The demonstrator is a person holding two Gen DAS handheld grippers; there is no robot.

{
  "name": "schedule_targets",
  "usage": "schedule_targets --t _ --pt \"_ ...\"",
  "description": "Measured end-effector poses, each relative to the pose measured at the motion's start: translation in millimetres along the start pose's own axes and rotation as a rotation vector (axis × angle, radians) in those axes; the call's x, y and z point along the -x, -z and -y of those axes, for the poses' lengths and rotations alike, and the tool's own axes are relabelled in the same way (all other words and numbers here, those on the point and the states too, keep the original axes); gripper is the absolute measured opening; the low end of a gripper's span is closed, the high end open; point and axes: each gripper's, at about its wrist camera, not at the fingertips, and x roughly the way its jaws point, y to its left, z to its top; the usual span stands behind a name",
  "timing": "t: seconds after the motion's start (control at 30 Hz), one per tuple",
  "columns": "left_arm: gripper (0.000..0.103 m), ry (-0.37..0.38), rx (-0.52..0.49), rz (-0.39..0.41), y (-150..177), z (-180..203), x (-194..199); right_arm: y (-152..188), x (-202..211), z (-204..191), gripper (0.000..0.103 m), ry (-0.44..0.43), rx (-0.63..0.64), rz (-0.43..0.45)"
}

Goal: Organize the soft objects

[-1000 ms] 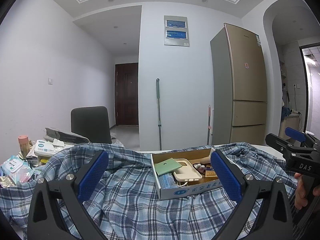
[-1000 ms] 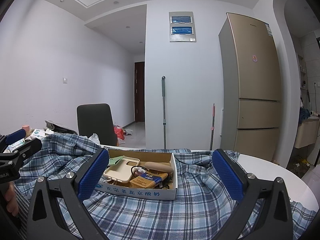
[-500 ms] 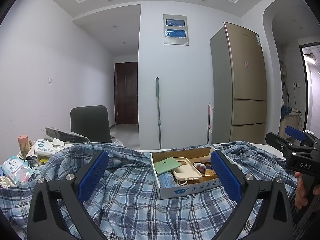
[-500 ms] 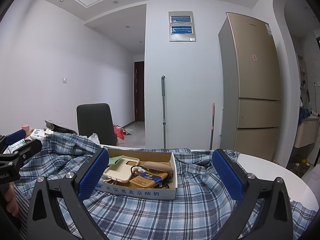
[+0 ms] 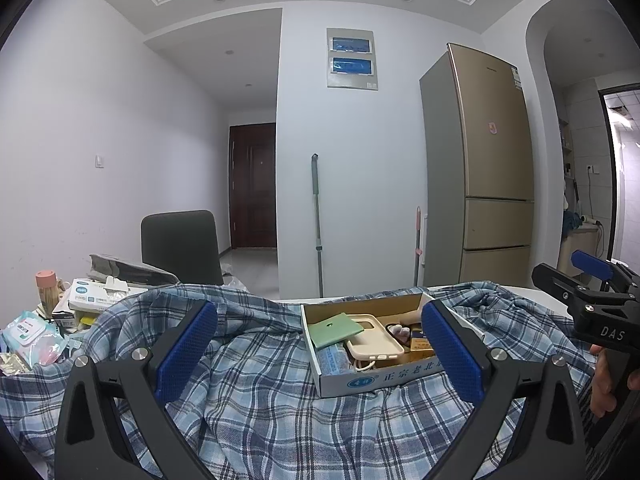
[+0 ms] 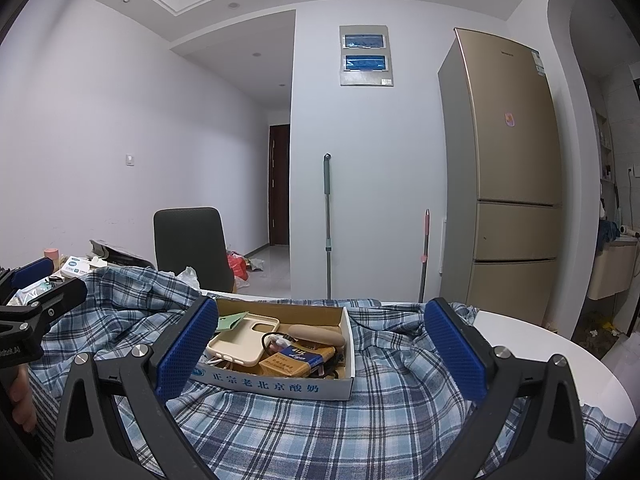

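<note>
Crumpled blue-and-white plaid cotton shirt [image 5: 272,412] sprawls limp over the white table [image 6: 532,344] beneath a cardboard box [image 6: 280,380], so we, both tools [image 5: 316,354] [image 6: 320,356] gaping wide and empty, judge a bunched edge fold the surest pinch.

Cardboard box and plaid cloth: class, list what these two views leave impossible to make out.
- Left wrist view: the right finger of the left claw covers the cardboard box's right end.
- Right wrist view: the right claw hides the box's left corner.
- Both views: the plaid cloth hides the table beneath; its near edge is cut off.
</note>
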Motion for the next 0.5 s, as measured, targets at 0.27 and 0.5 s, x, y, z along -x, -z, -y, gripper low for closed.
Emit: schedule_targets --t 0.27,0.5 --pt "0.103 0.0 0.001 0.001 -0.5 -0.2 0.0 -0.1 0.0 -0.1 0.103 0.0 0.0 0.0" --pt "0.103 0.0 0.0 0.001 -0.3 0.5 -0.6 -0.1 -1.2 -2.0 0.103 0.002 -0.004 -0.008"
